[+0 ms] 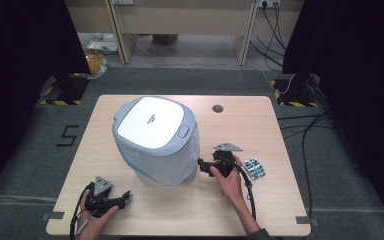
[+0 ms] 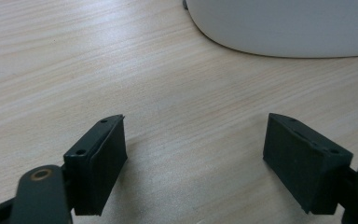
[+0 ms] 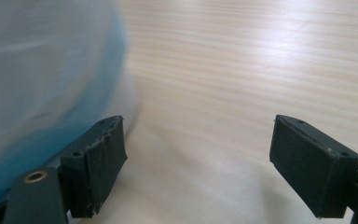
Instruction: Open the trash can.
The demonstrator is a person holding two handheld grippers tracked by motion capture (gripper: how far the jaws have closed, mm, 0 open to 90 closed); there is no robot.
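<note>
right gripper at the bin's side

the white lidded bin [image 1: 155,142], lined with a blue-edged bag, stands mid-table [image 1: 260,200]. the right gripper [image 1: 203,166] sits just beside its lower right wall, jaws apart with nothing between them. the left gripper [image 1: 123,196] rests near the front edge, jaws wide and empty. a blister pack [image 1: 255,169] lies right of the right hand.

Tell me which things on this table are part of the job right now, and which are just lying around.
In the job:
- lidded bin with its translucent bag liner
- right claw, open beside the bin
- left claw, open at the table's near edge

Lying about:
- blister pack to the right of the right hand
- round hole in the table
</note>
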